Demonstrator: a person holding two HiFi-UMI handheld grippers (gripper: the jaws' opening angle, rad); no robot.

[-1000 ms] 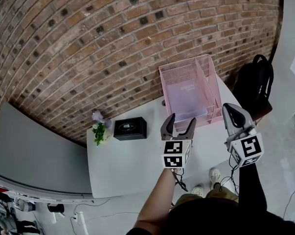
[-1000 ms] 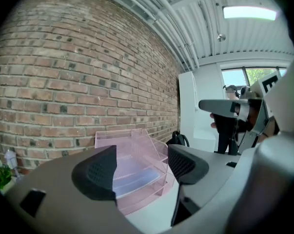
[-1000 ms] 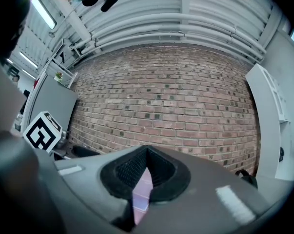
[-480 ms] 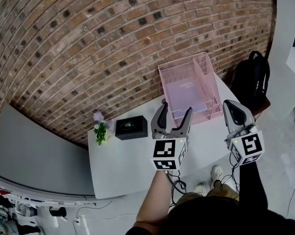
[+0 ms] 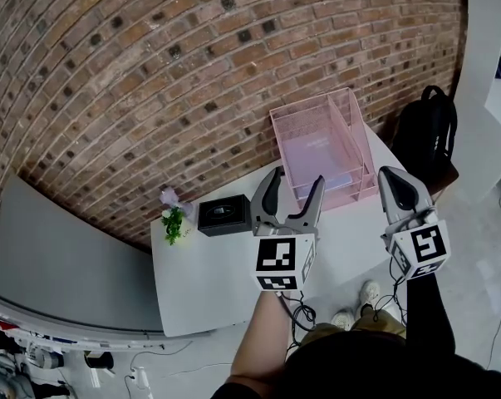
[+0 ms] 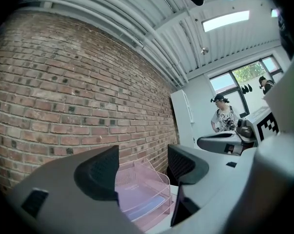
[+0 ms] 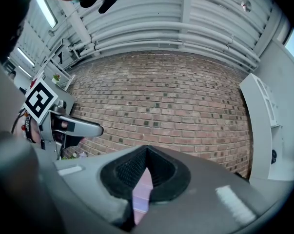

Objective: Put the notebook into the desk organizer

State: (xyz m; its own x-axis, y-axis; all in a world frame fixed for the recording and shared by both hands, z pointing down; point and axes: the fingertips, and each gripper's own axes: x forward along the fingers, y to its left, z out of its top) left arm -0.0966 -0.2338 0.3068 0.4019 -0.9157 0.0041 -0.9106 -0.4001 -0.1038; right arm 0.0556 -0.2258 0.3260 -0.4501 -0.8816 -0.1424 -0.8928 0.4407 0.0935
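A pink mesh desk organizer [image 5: 356, 140] stands at the table's far right corner against the brick wall. A pale lavender notebook [image 5: 315, 158] lies flat in its wide tray. My left gripper [image 5: 294, 184] is held up in front of the organizer, open, with nothing between its jaws. In the left gripper view the organizer [image 6: 151, 182] shows through the gap of the left gripper [image 6: 144, 167]. My right gripper [image 5: 395, 181] hovers to the right of the organizer, shut and empty. In the right gripper view the right gripper [image 7: 146, 172] has its pads pressed together.
A black box [image 5: 223, 215] and a small potted plant [image 5: 172, 219] sit at the back left of the white table [image 5: 208, 281]. A black backpack [image 5: 424, 140] rests on the floor beyond the table's right edge. A person [image 6: 225, 118] stands far off by a window.
My left gripper has risen and shifted a little left, nearer the head camera, still open. The right gripper has barely moved. The notebook stays in the organizer.
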